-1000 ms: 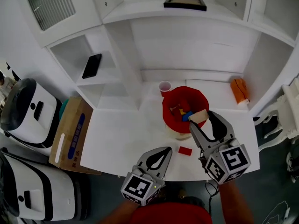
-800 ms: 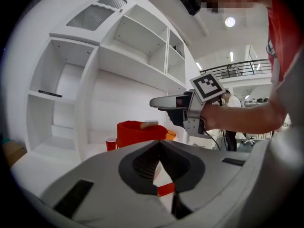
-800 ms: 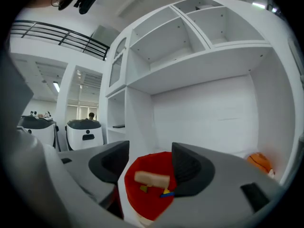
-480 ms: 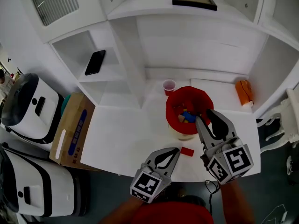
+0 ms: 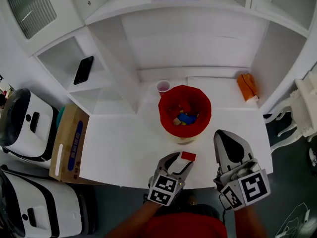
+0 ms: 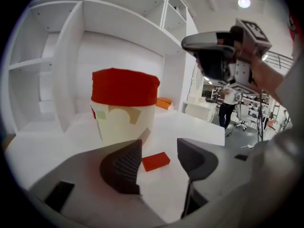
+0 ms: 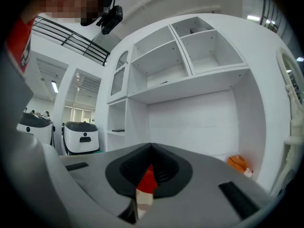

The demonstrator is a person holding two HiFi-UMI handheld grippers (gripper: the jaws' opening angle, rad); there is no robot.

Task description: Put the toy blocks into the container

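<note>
On the white counter point(image 5: 119, 143), well back from the near edge: a red-lined container point(image 5: 163, 118), upright and open at the top, already holding several blocks point(image 5: 184, 118), a blue one among them.

Nearer the edge, to the right of the container and apart from it: the right tongs point(image 5: 227, 135), pointing about level. Pressed together, having just been closing, with nothing clamped. Through the slit, only a sliver of red and cream.

Low over the near edge, tilted downward: the left tongs point(image 6: 159, 148). Spread apart, having just been opening.

Between those two pads and a little ahead, flat on the counter and touched by neither: one red block point(image 6: 156, 161), just in front of the container's foot but not against it. No other loose block seen on the counter.

Judged to be the reach for the last loose block, with the grasp not yet made.

Next, by this reading: ease the left tongs forward and down to bracket the red block with both pads, then squeeze. Calls for getting very low, given so thin and flat a piece, yet without dragging the pads across the counter or nudging the block away. After that, lift clear above the red rim, carry over the opening, release. Best to keep the right tongs off to the side, out of that path.
</note>
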